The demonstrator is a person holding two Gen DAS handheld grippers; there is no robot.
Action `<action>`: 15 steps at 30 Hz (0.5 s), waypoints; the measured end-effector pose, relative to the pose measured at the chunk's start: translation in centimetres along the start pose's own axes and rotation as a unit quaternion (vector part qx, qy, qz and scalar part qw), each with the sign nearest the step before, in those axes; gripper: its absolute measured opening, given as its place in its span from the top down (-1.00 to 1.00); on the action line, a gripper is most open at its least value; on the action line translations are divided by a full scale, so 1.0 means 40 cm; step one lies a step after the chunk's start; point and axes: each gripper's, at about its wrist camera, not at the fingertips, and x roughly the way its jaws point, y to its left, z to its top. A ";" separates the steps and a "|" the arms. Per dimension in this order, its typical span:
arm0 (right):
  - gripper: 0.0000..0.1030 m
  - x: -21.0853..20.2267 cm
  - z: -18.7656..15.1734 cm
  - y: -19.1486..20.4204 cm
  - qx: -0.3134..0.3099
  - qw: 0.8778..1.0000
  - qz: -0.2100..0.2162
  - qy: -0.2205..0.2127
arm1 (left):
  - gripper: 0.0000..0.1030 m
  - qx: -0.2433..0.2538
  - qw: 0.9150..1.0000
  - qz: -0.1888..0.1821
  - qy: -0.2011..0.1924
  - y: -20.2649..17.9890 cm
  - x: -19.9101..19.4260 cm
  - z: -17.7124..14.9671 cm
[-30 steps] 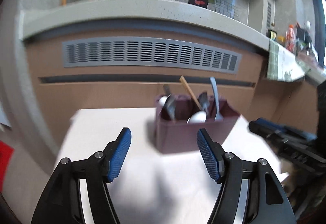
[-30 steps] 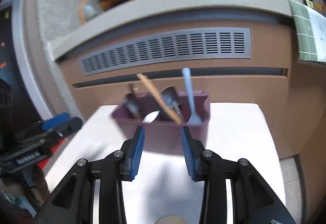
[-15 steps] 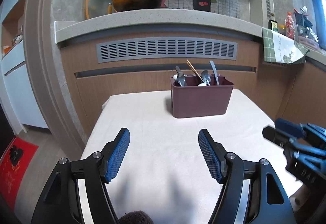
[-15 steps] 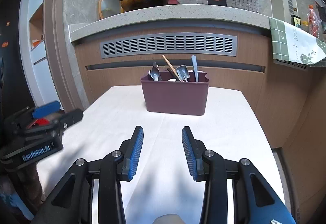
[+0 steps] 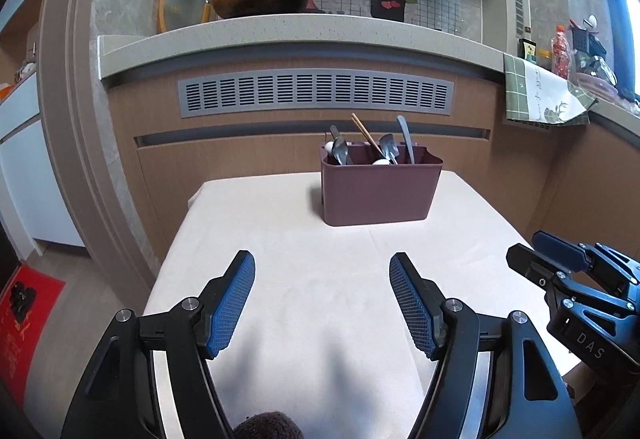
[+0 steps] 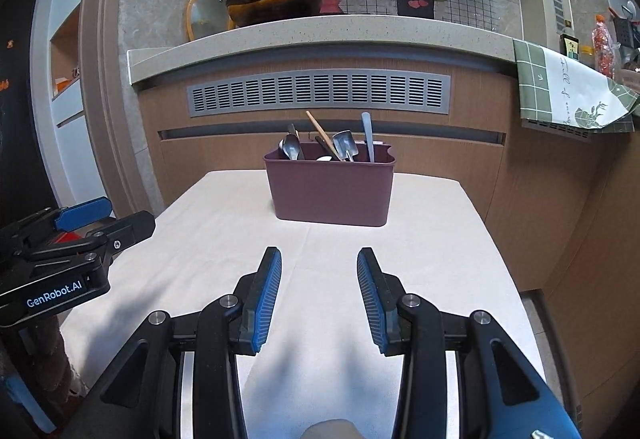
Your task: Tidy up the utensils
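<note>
Seemingly near done: utensils (image 6: 332, 147) standing together in bin (image 6: 330, 191) at desk's (image 6: 432, 239) far end, nothing loose on cloth. Left gripper (image 5: 322, 303) wide open, empty; right gripper (image 6: 319, 295) open, empty, both well short of bin. Little left, by appearances.

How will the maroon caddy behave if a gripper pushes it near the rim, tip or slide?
The caddy looks like thin rigid plastic, probably light, so it likely slides on the tablecloth. It is wider than tall, so tipping seems unlikely, though a high push raises the odds. The utensils lean loosely inside and would probably rattle or shift.
</note>
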 end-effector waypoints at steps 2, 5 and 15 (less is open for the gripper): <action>0.28 0.001 -0.001 -0.001 0.000 1.000 0.000 0.002 | -0.36 0.000 1.000 -0.001 0.001 -0.002 0.000 0.000; 0.28 0.000 -0.001 -0.002 0.001 1.000 -0.001 0.001 | -0.36 0.000 1.000 -0.001 0.001 -0.003 0.000 -0.001; 0.27 -0.001 0.001 -0.006 0.000 1.000 0.000 -0.001 | -0.36 0.000 1.000 -0.007 0.007 -0.006 0.005 -0.008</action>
